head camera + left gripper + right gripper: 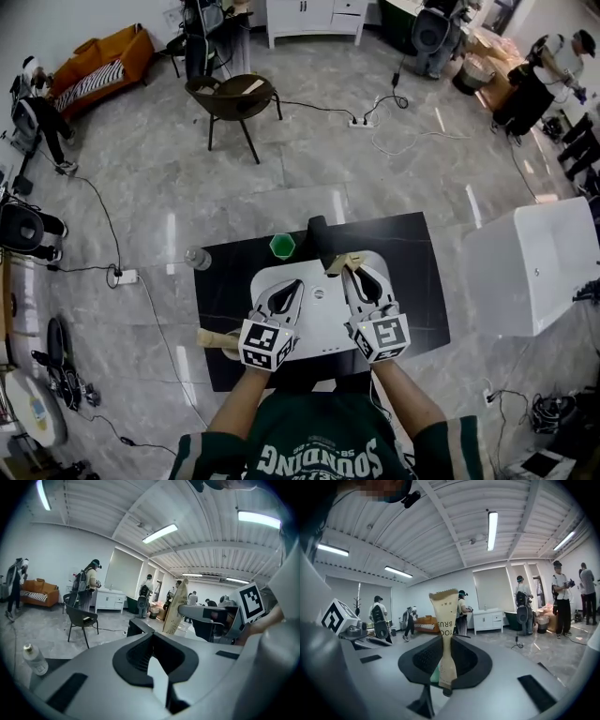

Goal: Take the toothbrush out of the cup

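Note:
A green cup (282, 246) stands on the black table (422, 281), just beyond both grippers. My right gripper (352, 269) is shut on the toothbrush, which is in a tan paper pack (339, 262). The pack is clear of the cup, to its right, and stands upright between the pads in the right gripper view (444, 630). From the left gripper view the pack (176, 609) shows at the tip of the right gripper (206, 613). My left gripper (286, 292) hovers beside it, nearer than the cup, with its jaws together and nothing between them.
A clear bottle (197, 258) stands at the table's far left corner. A tan flat item (217, 339) lies at the near left edge. A white box (544, 267) stands right of the table. A dark chair (234, 98), cables and several people are farther off.

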